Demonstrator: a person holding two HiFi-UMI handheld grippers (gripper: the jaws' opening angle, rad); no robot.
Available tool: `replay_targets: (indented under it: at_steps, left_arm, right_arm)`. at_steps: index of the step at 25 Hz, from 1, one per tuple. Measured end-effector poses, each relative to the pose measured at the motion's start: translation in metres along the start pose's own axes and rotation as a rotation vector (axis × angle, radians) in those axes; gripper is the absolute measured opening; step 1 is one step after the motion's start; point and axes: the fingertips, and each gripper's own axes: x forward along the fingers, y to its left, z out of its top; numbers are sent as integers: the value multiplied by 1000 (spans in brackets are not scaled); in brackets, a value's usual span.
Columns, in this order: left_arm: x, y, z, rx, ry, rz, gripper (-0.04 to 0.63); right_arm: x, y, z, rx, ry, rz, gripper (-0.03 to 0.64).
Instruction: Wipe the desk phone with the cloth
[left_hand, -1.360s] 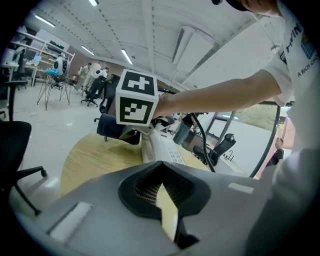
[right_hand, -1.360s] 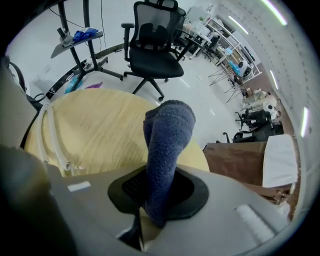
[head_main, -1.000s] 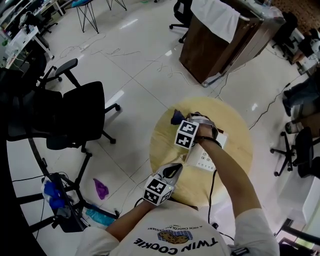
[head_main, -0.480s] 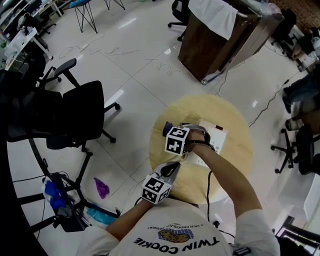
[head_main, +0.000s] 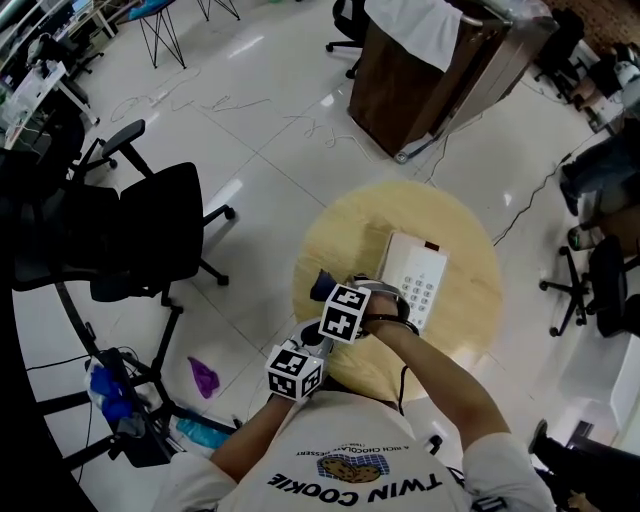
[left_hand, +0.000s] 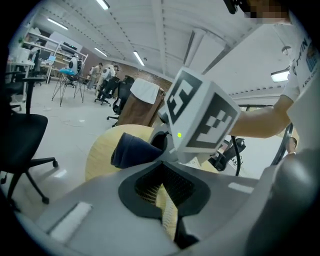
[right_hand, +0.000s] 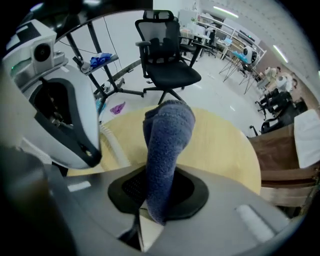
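Over the round pale-wood table (head_main: 470, 290), right tongs (right_hand: 144, 222) tight on fuzzy blue cloth (right_hand: 167, 135), left tongs (left_hand: 167, 212) closed, empty.

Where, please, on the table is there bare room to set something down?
Bare wood lies right of the phone and along the table's far rim. Left gripper, right gripper and cloth crowd the near-left edge.

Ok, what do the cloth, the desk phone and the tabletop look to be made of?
Cloth: dark blue, soft nubby pile, like terry or microfibre; it folds over limply.
Desk phone: white, smooth moulded casing, probably plastic.
Round table: pale yellow matt top, likely light wood or a wood-look laminate; any grain is too faint to tell which.
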Motion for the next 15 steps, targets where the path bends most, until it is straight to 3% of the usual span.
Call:
replay_targets:
  at_steps: [10,15]
  left_arm:
    - [-4,-2,-3,-2,2,16,-9]
    - [-3,-6,9,10,-17,33,-9]
  right_arm:
    - [-6,27,1,44,-67,-5,64]
    - [-34,13,6,127,-260,-68,64]
